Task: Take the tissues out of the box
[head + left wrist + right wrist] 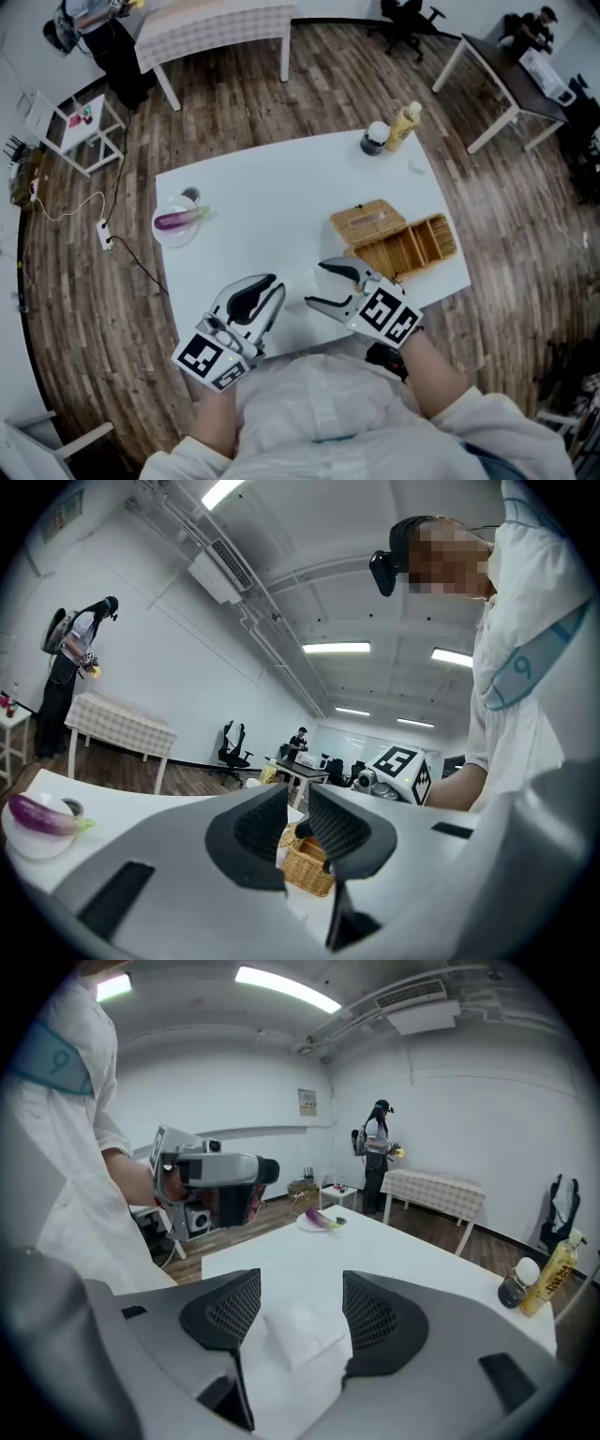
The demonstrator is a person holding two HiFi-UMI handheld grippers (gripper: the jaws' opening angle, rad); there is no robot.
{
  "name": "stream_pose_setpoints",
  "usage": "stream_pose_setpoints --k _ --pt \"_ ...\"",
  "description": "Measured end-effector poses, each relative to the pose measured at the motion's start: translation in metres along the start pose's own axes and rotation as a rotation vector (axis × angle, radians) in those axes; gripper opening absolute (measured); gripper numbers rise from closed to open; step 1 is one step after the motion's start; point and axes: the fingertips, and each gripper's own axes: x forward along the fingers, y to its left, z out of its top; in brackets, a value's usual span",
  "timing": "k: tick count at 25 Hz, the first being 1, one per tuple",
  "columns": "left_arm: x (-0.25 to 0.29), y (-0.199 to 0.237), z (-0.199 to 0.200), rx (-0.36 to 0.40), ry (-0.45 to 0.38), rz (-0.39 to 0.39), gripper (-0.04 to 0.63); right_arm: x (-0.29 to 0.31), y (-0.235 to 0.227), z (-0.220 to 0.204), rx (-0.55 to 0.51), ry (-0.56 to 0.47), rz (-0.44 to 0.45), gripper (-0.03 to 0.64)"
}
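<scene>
A wicker box (pixel 394 239) stands with its lid open at the right of the white table (pixel 281 187); it shows past the left jaws as the wicker box (pixel 305 864). A folded white tissue (pixel 302 1333) lies on the table below and between the right jaws, untouched. My right gripper (pixel 319 284) hangs over the table in front of the box, its jaws wide open and empty; in its own view the right gripper (pixel 300 1307) points down at the tissue. My left gripper (pixel 267 286) is level near the front edge, with a narrow gap and nothing held.
A plate with an eggplant (pixel 178 223) and a tape roll (pixel 190 195) sit at the table's left. A jar (pixel 375 139) and a yellow bottle (pixel 403 127) stand at the far edge. Other tables and a person stand farther off.
</scene>
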Motion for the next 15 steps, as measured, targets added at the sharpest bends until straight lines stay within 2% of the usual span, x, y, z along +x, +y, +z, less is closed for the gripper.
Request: stream_pose_setpoints --k 3,9,15 --pt "0.002 -0.004 0.002 0.003 -0.002 -0.011 0.06 -0.013 0.007 0.008 -0.014 -0.066 0.028 0.265" --pt "0.007 -0.01 0.003 0.01 -0.001 -0.028 0.06 -0.039 0.01 0.019 -0.057 -0.197 0.017 0.067" --pt "0.015 -0.015 0.003 0.012 0.0 -0.044 0.06 -0.055 0.009 0.018 -0.019 -0.234 0.022 0.041"
